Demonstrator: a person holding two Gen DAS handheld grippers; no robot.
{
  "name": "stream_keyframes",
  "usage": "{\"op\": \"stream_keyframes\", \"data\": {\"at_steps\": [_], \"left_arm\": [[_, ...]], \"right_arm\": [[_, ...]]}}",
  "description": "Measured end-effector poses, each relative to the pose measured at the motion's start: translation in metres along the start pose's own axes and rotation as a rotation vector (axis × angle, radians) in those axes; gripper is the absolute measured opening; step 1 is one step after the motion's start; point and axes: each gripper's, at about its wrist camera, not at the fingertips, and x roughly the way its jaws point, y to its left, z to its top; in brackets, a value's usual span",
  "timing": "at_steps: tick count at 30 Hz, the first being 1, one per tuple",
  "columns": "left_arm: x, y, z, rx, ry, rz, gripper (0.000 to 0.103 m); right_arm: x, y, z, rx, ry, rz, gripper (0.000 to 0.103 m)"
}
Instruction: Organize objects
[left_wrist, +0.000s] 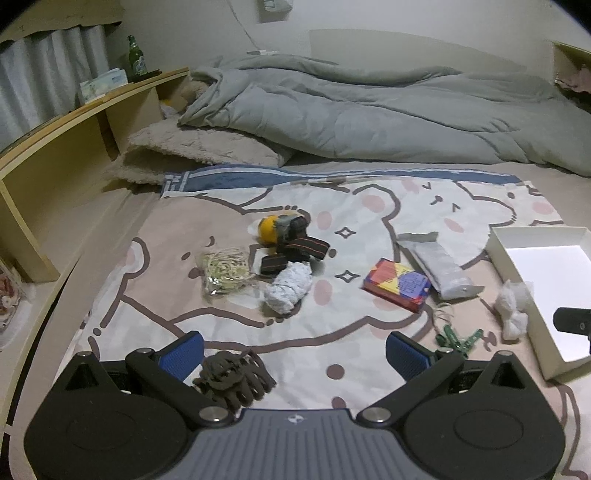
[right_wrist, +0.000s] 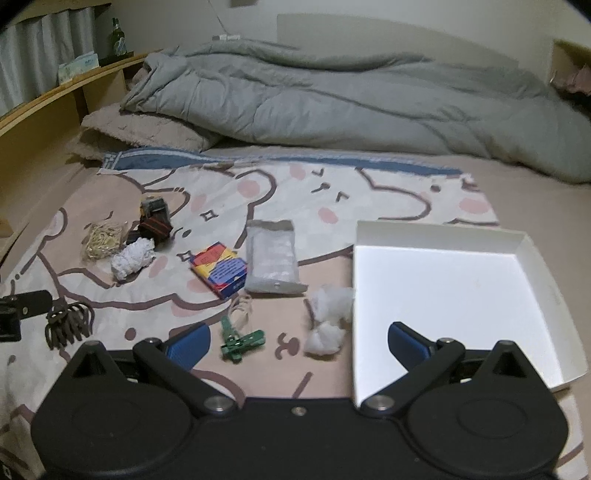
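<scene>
Through the left wrist view, the left gripper (left_wrist: 295, 349) is hovering with fingers spread wide and holding nothing, the brown hair claw (left_wrist: 233, 376) lying just beside its left finger. To take it cleanly, I would centre the fingers over the claw's body, not its teeth. The bag of rubber bands (left_wrist: 223, 271), colourful box (left_wrist: 397, 284) and white tray (left_wrist: 506, 240) are sitting on a cartoon blanket (left_wrist: 351, 332) across the bed.

Through the right wrist view, the right gripper (right_wrist: 299, 345) is likewise released and empty, near the green clips (right_wrist: 242, 341) and the tray's near edge. A grey duvet (right_wrist: 332, 96) is lying bunched behind.
</scene>
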Motion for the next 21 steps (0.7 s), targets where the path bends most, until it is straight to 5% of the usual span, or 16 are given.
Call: {"op": "stream_keyframes", "data": {"at_steps": [10,21], "left_arm": [[0.024,0.016,0.007,-0.048,0.045,-0.011,0.103],[0.067,0.051,0.011,-0.095,0.092,0.06,0.103]], "right_arm": [[0.037,-0.006,0.014,0.037,0.068,0.041,0.096],[0.088,0.0,0.028,0.113,0.169,0.124,0.086]]}}
